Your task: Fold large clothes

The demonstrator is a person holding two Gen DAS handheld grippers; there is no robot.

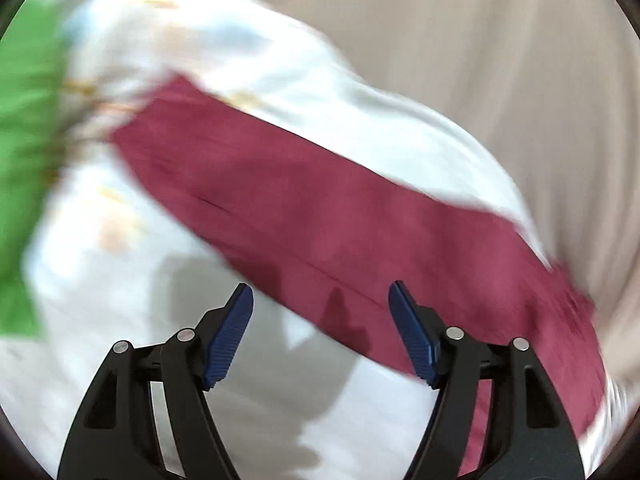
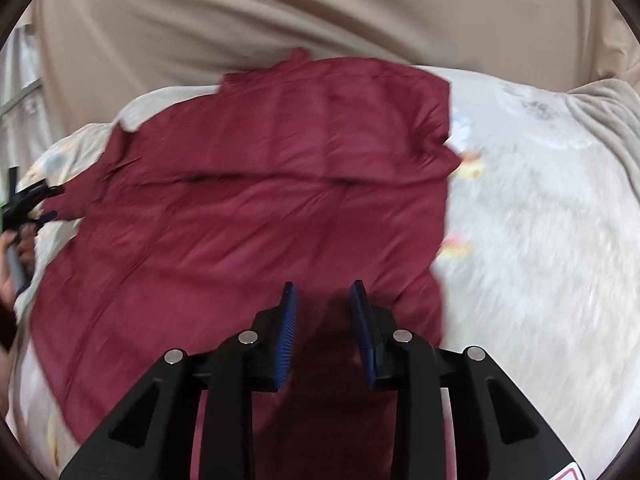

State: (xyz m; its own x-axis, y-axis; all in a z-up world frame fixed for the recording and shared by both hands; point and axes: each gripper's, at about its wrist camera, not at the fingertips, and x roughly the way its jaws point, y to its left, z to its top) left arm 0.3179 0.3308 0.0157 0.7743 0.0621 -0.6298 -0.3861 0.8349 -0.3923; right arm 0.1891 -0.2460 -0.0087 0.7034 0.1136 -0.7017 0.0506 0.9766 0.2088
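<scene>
1. My left claw (image 1: 320,296) has its jaws wide apart, nothing between them.
2. My right claw (image 2: 323,292) stands a little apart, empty.
3. The dark red garment (image 2: 256,208) lies spread on the white bedsheet (image 2: 540,240).

I count one maroon garment (image 2: 248,208), spread ahead of my right gripper (image 2: 323,292). One white printed sheet (image 2: 540,240) lies under it. One beige cloth (image 2: 280,12) sits beyond both. One green fabric (image 1: 24,120) lies far left of my left gripper (image 1: 321,292). Grippers: two, four blue pads (image 1: 228,340) in all. One hand (image 2: 18,256) shows.
</scene>
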